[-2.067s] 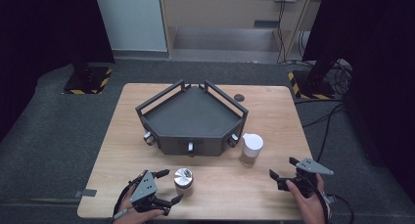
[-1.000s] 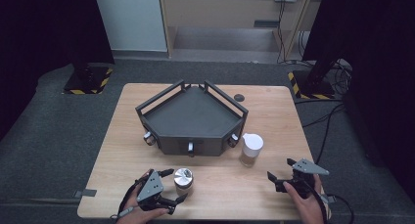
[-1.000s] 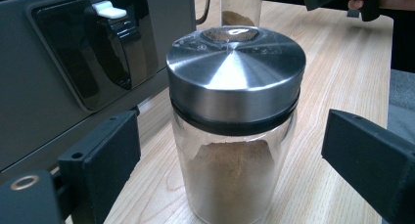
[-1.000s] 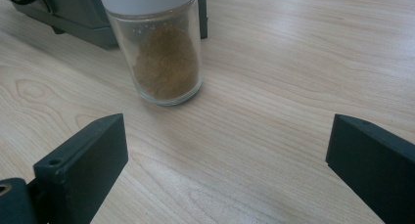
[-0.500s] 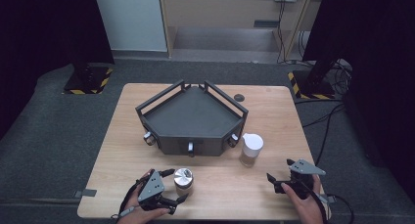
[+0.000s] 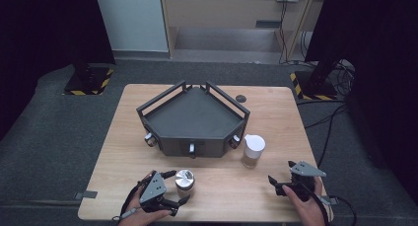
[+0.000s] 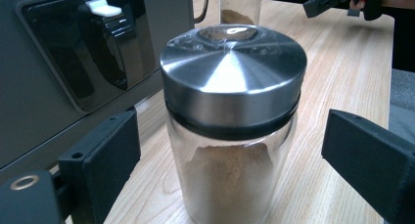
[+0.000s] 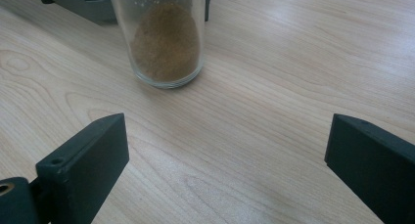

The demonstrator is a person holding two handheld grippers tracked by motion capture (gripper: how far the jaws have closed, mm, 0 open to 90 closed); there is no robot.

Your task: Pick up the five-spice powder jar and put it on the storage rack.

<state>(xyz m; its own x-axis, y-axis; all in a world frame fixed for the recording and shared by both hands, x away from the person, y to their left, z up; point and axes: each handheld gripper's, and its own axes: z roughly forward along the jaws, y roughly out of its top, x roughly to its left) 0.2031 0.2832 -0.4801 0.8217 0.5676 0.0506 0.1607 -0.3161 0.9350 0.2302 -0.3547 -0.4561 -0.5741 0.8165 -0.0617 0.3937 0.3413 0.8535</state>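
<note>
A glass jar with a steel lid (image 6: 185,181) (image 7: 232,121) holds brown powder and stands near the table's front edge. My left gripper (image 6: 178,187) (image 7: 235,160) is open with its jaws on either side of the jar, apart from the glass. A second glass jar with a white lid (image 6: 253,150) (image 8: 164,35), also with brown powder, stands at the front right of the tray. My right gripper (image 6: 280,178) (image 8: 225,165) is open on the right, a short way in front of that jar, with bare wood between its jaws.
A dark grey angular tray with rails (image 6: 162,105) fills the table's middle; knobs and a white latch (image 7: 104,9) sit on its front wall. A small dark disc (image 6: 240,98) lies at the back right. The table edge runs just behind both hands.
My left gripper has slid right toward the steel-lidded jar, whose sides its jaws now flank. My right gripper has shifted slightly left and down toward the table.
</note>
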